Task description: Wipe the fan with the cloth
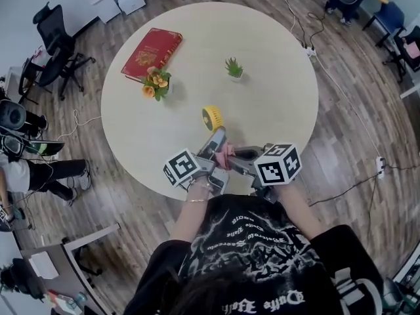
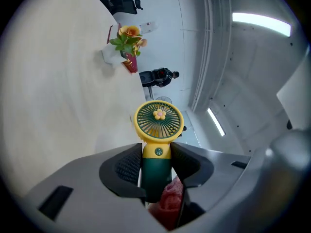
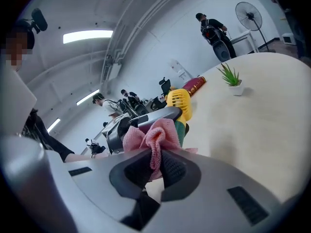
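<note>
A small hand fan [image 2: 159, 120] with a yellow round head and a dark green handle is held over the near edge of the round table [image 1: 282, 90]. My left gripper [image 2: 156, 166] is shut on its green handle, and the head sticks out past the jaws. In the head view the fan's yellow head [image 1: 211, 117] shows just beyond the left gripper [image 1: 215, 141]. My right gripper [image 3: 154, 166] is shut on a bunched pink cloth [image 3: 153, 137]. The cloth [image 1: 226, 153] lies close against the fan's handle [image 3: 182, 125], just right of the left gripper's jaws.
On the table stand a red book [image 1: 152, 53], a pot of orange flowers [image 1: 156, 84] and a small green plant [image 1: 233, 68]. Office chairs [image 1: 56, 44] and cables ring the table on the wooden floor. People are at the room's far side [image 3: 104, 106].
</note>
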Motion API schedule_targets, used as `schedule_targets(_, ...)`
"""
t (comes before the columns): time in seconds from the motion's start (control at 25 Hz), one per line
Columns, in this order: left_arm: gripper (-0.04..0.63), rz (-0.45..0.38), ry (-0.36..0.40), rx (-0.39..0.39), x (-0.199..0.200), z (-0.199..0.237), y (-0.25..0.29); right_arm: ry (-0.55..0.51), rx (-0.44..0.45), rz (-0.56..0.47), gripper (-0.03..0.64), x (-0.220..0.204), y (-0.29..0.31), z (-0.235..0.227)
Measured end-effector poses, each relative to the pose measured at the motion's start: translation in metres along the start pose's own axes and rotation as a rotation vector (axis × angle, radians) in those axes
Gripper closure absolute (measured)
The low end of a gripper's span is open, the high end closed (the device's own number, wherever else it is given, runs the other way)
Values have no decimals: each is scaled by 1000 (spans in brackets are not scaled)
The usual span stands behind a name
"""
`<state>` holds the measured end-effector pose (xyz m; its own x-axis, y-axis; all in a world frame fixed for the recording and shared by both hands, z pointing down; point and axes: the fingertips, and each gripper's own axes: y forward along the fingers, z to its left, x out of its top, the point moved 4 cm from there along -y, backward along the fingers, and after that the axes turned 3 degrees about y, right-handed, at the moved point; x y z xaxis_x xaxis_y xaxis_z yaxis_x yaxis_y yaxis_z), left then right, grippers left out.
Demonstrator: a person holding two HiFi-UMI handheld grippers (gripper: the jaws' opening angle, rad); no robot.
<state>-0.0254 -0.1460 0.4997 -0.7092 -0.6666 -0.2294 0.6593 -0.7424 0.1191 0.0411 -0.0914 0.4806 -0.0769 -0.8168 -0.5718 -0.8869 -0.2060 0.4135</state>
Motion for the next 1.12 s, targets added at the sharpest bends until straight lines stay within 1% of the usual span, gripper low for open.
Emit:
schedule_targets(0.04, 396, -9, 0, 3, 3, 0, -3, -8, -8, 22, 589, 0, 3, 0)
schedule_targets(0.08, 396, -17, -4, -10, 6, -1, -6, -16, -26, 40, 589, -1, 4, -1)
schedule_targets(0.16, 396, -30, -35, -84, 10, -11, -10, -20, -63, 56, 589, -5, 3, -6)
schedule_targets(0.24, 396, -41, -82, -164, 10, -25, -11, 13, -52, 40, 589, -6, 2, -8)
schedule_targets(0.32, 396, -46, -108, -194, 11, -30, -14, 35, -50, 24, 589, -5, 4, -9)
schedule_targets(0.44, 396, -48, -117, -213, 13, -32, -18, 33, -86, -1, 589, -2, 3, -11)
schedule_targets(0.56, 396, -46, -109, -224, 14, -36, -18, 32, -146, -61, 591, 5, -2, -16)
schedule_targets(0.68, 396, -54, -103, -242, 15, -40, -17, 1, -172, -127, 592, 14, -8, -14)
schedule_targets(0.76, 396, -34, -87, -254, 14, -45, -15, 3, -182, -202, 592, 23, -15, -13)
schedule_targets(0.84, 396, -3, -79, -265, 8, -51, -14, 32, -157, -279, 592, 36, -21, -13)
schedule_targets(1.0, 396, 0, -113, -311, 5, -57, -16, 19, -123, -316, 592, 55, -23, -8)
schedule_targets(1.12, 396, 45, -105, -354, 2, -66, -14, 17, -95, -395, 592, 68, -29, -5)
